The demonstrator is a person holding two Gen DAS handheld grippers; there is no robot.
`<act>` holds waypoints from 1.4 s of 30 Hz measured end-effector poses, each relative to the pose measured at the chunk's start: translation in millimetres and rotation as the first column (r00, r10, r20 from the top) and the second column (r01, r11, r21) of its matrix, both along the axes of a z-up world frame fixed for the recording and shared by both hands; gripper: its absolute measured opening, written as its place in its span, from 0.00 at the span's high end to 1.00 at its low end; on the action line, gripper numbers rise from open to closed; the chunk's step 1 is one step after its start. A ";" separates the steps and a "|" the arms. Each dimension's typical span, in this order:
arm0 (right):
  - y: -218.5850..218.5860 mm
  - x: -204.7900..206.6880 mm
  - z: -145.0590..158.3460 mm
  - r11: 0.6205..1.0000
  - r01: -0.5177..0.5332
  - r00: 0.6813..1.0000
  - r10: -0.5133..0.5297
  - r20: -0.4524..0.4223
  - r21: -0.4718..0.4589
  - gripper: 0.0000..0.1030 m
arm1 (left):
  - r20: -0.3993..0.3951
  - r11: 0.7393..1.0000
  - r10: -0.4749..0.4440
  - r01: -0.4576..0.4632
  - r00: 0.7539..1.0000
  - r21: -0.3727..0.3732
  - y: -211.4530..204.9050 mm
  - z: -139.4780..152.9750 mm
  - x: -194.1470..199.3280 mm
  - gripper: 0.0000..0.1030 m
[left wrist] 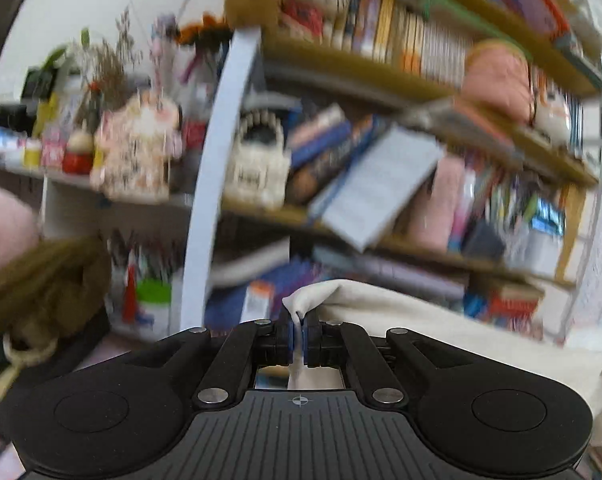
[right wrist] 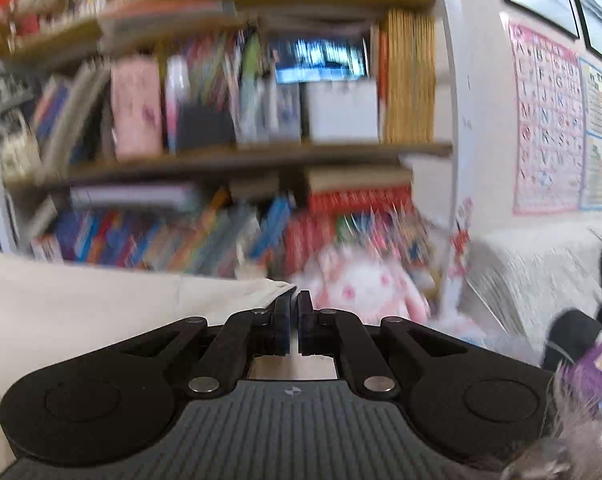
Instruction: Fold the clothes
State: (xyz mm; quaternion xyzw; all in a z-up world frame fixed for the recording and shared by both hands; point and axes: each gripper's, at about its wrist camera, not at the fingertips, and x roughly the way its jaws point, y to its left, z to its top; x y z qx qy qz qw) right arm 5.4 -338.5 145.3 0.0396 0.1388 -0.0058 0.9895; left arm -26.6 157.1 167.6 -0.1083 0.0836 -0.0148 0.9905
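Note:
A cream-white garment (left wrist: 421, 316) hangs in the air between my two grippers. My left gripper (left wrist: 299, 326) is shut on one corner of it; the cloth bunches up between the blue pads and trails off to the right. In the right wrist view the same garment (right wrist: 81, 304) stretches in from the left, and my right gripper (right wrist: 294, 312) is shut on its other corner, with a thin edge of cloth caught at the tips. Both views are blurred by motion.
A tall bookshelf (left wrist: 381, 80) packed with books and toys fills the view ahead, and it also shows in the right wrist view (right wrist: 261, 152). A pink plush toy (right wrist: 365, 284) and a white-covered sofa (right wrist: 533, 264) are at the right. Alphabet posters (right wrist: 545, 120) hang on the wall.

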 end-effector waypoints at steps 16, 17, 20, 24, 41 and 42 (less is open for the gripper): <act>-14.9 -100.5 133.2 0.978 -0.205 0.768 0.128 0.627 0.051 0.97 | 0.506 0.999 0.050 -0.040 0.861 -0.032 13.3 91.6 -116.5 0.97; -13.3 -109.6 138.3 0.978 -0.206 0.746 0.130 0.653 0.041 0.97 | 0.538 0.999 0.052 -0.038 0.842 -0.037 15.0 94.6 -124.8 0.97; -8.8 -139.6 153.6 0.979 -0.205 0.666 0.136 0.733 0.005 0.97 | 0.627 0.999 0.054 -0.038 0.777 -0.039 17.0 104.9 -145.9 0.97; -7.0 -174.6 171.3 0.979 -0.201 0.565 0.145 0.812 -0.035 0.97 | 0.699 0.998 0.057 -0.034 0.713 -0.047 18.6 119.7 -162.3 0.97; -16.5 -10.5 24.5 0.975 -0.182 0.981 0.171 0.089 0.131 0.97 | -0.227 0.994 0.039 -0.061 0.973 -0.092 26.1 -73.7 60.4 0.97; -15.5 7.0 -6.7 0.971 -0.168 0.985 0.171 -0.004 0.168 0.97 | -0.286 0.994 0.044 -0.069 0.957 -0.081 24.7 -94.7 75.1 0.97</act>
